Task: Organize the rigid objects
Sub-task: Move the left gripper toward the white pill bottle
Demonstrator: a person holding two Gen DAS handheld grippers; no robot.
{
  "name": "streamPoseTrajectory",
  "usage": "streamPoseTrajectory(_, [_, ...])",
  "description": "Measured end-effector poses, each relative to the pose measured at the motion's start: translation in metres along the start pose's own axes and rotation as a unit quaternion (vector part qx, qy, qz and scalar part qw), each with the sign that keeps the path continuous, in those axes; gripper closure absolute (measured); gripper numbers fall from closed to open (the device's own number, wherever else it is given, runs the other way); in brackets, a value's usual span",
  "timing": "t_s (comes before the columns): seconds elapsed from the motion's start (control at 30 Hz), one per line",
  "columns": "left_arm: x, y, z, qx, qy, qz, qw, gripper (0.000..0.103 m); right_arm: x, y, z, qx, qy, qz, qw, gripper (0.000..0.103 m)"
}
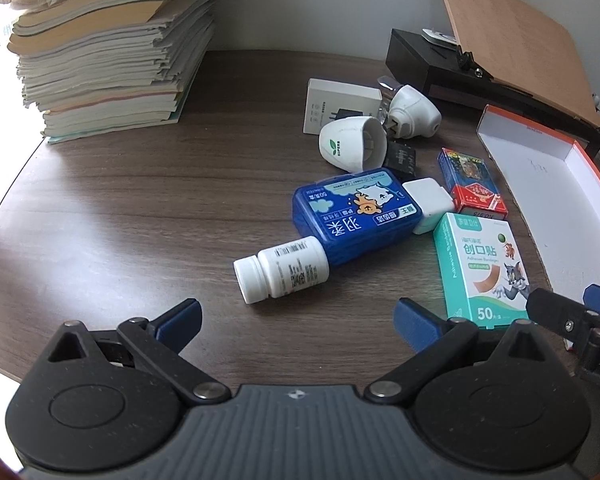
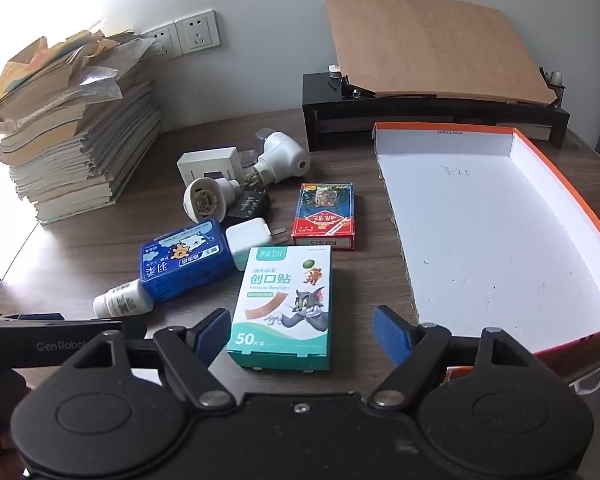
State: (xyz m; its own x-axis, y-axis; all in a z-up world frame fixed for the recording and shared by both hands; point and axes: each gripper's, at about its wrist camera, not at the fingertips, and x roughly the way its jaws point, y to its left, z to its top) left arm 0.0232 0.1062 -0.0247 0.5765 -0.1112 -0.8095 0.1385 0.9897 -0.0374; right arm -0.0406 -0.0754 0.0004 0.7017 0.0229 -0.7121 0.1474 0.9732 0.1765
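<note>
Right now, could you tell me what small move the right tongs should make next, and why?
Probably ease the right tongs forward and down around the bandage box. They are open, the box lies flat on the desk between their fingers and nearest to them, and the orange-rimmed tray just to its right holds nothing yet.

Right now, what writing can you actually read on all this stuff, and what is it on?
"创口贴", "50": green bandage box
"羽柔": blue case
"NO.975": card pack
"3.25"-like scrawl: orange-edged box
"GenRobot", cut off: left gripper
Pill bottle label: too small.
</note>
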Motion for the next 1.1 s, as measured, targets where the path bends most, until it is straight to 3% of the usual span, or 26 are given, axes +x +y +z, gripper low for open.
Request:
streamPoseTrajectory(0.77, [0.010, 0.026, 0.001, 0.002, 0.002, -0.021, 0.9998, 0.000, -0.007, 0.022, -0.010, -0.006, 0.001, -0.015, 1.000, 0.011])
streamPoseTrajectory(1.1, [0.018, 0.028, 0.004, 0.033, 0.001, -0.034, 0.9989, 0.000, -0.005, 0.028, -0.006, -0.004, 0.018, -0.017, 1.000, 0.011])
